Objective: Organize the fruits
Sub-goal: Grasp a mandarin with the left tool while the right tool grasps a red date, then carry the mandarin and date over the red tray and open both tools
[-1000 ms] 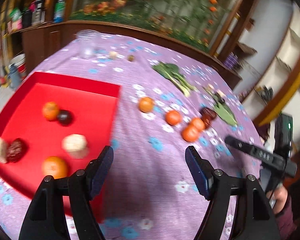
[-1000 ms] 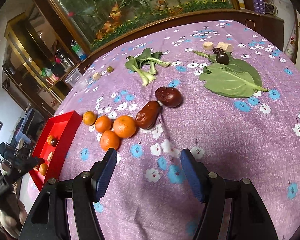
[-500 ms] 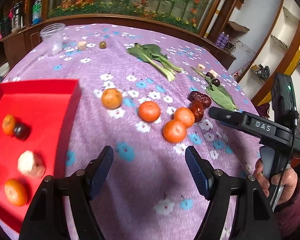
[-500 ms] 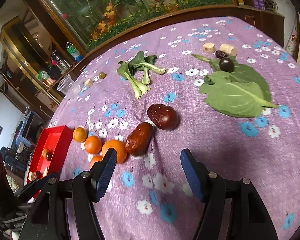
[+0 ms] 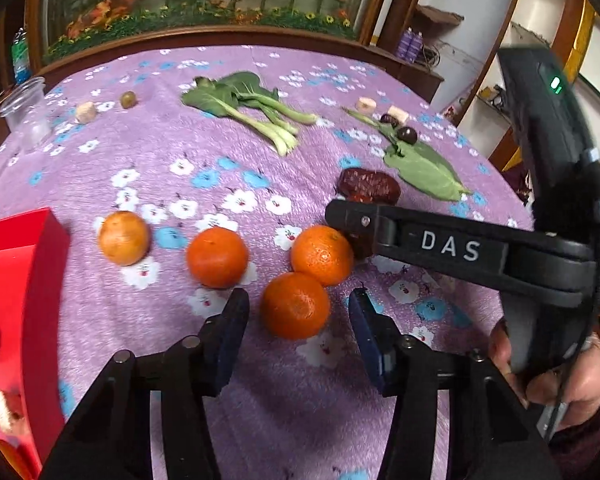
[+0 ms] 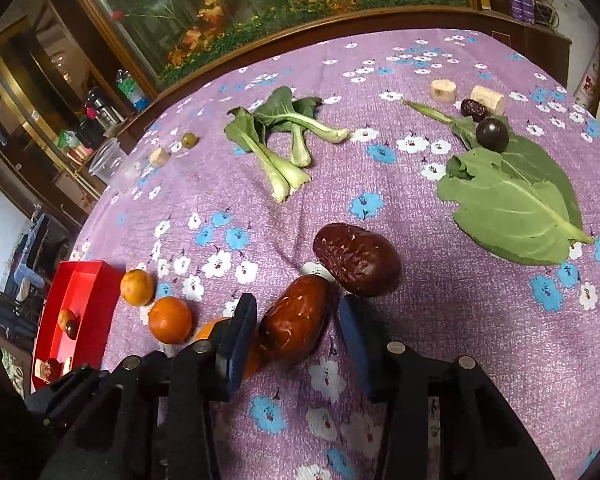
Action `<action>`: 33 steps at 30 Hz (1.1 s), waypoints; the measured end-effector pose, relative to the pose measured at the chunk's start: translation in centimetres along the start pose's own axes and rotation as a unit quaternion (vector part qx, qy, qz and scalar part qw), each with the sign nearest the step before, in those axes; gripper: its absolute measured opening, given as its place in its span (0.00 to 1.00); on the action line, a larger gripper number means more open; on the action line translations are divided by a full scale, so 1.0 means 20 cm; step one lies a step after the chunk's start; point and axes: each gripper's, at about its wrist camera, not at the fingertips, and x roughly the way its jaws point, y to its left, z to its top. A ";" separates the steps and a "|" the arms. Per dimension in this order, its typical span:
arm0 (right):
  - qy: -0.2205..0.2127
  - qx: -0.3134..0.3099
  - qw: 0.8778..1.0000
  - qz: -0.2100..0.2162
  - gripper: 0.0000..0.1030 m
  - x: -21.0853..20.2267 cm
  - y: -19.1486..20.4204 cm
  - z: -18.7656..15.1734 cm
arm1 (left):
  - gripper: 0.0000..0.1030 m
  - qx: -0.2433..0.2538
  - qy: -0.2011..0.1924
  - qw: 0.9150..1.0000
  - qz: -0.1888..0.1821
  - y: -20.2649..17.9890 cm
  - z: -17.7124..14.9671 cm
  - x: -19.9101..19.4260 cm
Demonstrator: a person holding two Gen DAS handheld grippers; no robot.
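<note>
My left gripper (image 5: 298, 314) is open, its fingers either side of the nearest orange tangerine (image 5: 295, 305) on the purple flowered cloth. Three more tangerines (image 5: 217, 257) lie just beyond it. My right gripper (image 6: 296, 330) is open around a brown-red date (image 6: 298, 322); a second, darker date (image 6: 358, 259) lies just past it. The right gripper's finger also crosses the left wrist view (image 5: 440, 242). The red tray (image 5: 8, 280) holds several fruits at the left; it also shows in the right wrist view (image 6: 80, 308).
Bok choy (image 6: 284, 136), a large green leaf (image 6: 512, 200), a dark plum (image 6: 492, 133), pale cut pieces (image 6: 443, 90), a small green fruit (image 6: 189, 139) and a clear plastic cup (image 5: 24, 114) lie farther back. A wooden ledge borders the table's far edge.
Both grippers moved forward and down. The left swung right from the tray onto the tangerine; the right closed in on the brown-red date. Both jaw gaps look narrower.
</note>
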 end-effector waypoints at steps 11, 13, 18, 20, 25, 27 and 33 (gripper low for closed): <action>-0.004 -0.011 1.000 0.003 0.34 -0.01 0.03 -0.01 | 0.31 -0.030 -0.009 0.999 0.006 0.07 -0.03 -0.06; -0.007 -0.007 1.000 0.008 0.33 -0.04 0.02 -0.01 | 0.31 -0.044 -0.016 0.999 -0.002 0.09 -0.04 -0.10; -0.022 -0.015 1.000 0.014 0.31 -0.14 0.04 -0.04 | 0.31 -0.072 -0.044 0.996 -0.003 0.16 -0.09 -0.27; -0.027 -0.025 0.999 0.019 0.31 -0.18 0.08 -0.05 | 0.31 -0.085 -0.057 0.995 -0.002 0.19 -0.11 -0.34; -0.036 -0.046 0.998 0.026 0.31 -0.27 0.18 -0.09 | 0.31 -0.120 -0.092 0.988 0.017 0.33 -0.18 -0.54; -0.040 -0.059 0.997 0.041 0.31 -0.30 0.27 -0.11 | 0.31 -0.137 -0.106 0.984 0.031 0.40 -0.22 -0.63; -0.021 -0.125 0.987 0.099 0.31 -0.27 0.68 -0.16 | 0.31 -0.179 -0.138 0.969 0.099 0.65 -0.35 -0.86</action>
